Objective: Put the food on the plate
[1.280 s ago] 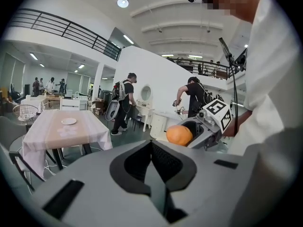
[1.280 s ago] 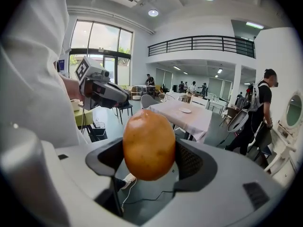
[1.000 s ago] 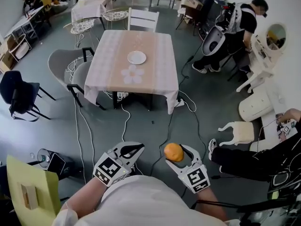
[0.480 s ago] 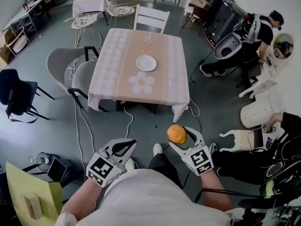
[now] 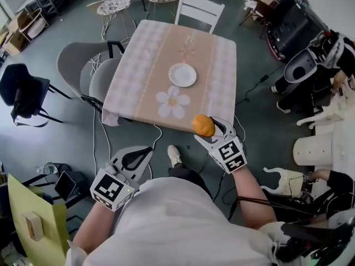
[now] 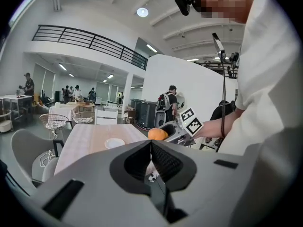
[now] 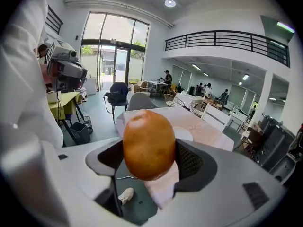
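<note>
An orange-brown round food item (image 5: 203, 125) (image 7: 148, 144) (image 6: 157, 134) is clamped between the jaws of my right gripper (image 5: 209, 127), held in the air just before the table's near edge. The white plate (image 5: 182, 75) (image 6: 114, 143) lies empty near the middle of the table (image 5: 144, 65), which has a pink checked cloth with a flower print. My left gripper (image 5: 135, 157) hangs lower at the left over the floor, jaws closed together with nothing between them.
Two grey chairs (image 5: 83, 71) stand at the table's left side and a white chair (image 5: 198, 7) at its far end. Cables (image 5: 100, 143) run across the floor. A person (image 5: 327, 54) stands at the right by equipment. A yellow board (image 5: 30, 226) leans at bottom left.
I have walked toward the table: it and the plate are much nearer now. The right gripper with the food has risen forward to the table's edge. The left gripper stayed low.
</note>
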Demonstrator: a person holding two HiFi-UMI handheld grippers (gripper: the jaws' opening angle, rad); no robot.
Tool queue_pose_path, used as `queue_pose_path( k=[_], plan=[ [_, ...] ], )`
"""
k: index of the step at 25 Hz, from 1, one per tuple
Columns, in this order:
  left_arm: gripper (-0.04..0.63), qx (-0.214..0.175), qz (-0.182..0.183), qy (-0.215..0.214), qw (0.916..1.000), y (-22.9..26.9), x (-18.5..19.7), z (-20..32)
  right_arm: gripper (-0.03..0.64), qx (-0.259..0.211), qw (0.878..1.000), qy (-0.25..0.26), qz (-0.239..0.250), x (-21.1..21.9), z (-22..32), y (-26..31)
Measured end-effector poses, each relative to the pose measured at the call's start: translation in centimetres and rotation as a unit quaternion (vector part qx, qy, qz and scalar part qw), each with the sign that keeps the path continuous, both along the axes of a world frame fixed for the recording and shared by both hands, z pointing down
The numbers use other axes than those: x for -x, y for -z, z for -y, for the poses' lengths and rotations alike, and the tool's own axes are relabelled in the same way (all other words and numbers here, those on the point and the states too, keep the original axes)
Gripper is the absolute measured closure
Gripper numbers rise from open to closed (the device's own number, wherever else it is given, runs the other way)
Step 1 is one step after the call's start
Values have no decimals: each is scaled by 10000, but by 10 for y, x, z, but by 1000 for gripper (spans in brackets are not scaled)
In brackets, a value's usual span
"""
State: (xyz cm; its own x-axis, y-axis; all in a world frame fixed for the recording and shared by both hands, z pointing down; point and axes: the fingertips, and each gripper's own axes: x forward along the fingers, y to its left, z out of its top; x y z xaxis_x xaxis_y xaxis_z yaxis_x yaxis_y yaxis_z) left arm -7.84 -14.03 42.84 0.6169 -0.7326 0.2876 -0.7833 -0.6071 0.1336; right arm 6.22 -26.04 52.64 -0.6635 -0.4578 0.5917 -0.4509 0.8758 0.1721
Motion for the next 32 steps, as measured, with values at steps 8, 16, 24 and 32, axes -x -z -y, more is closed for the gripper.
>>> queue_pose_path(
  k=[8, 16, 24, 32],
  plan=[
    [586, 136, 91, 679, 9976, 16, -10, 76, 273, 121, 9977, 580, -341, 16, 143, -46],
    [585, 473, 132, 1581, 9862, 16, 7, 105, 273, 301, 9926, 960, -684, 59, 243, -109],
    [585, 651, 248, 2248, 9719, 15, 30, 117, 273, 381, 9847, 1278, -1123, 98, 296, -157],
    [586, 765, 240, 2513, 9646, 10, 42, 127, 272, 445, 9738, 1606, -1550, 112, 306, -183]
  ],
)
